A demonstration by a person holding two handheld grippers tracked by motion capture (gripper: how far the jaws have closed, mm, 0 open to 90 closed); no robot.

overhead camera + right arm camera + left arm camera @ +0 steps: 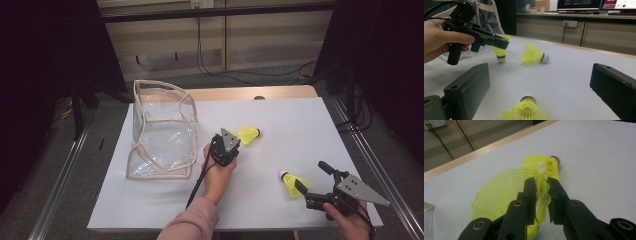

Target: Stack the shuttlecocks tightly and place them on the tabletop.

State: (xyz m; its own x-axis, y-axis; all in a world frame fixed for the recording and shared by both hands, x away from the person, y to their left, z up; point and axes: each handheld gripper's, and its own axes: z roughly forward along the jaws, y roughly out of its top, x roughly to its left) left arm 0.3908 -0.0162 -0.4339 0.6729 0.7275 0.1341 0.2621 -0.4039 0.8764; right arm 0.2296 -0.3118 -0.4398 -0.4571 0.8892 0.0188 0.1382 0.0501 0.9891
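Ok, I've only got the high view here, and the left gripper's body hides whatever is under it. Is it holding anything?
Observer: Yes. The left gripper view shows the left gripper pinching the yellow mesh skirt of a held shuttlecock.
Operator: Which way up is it?
Observer: From the right gripper view, its cork points down, close to the table.
Operator: And is the right gripper touching the one beside it?
Observer: No. The right gripper stands wide open, and the near shuttlecock lies between its jaws with a gap on each side.
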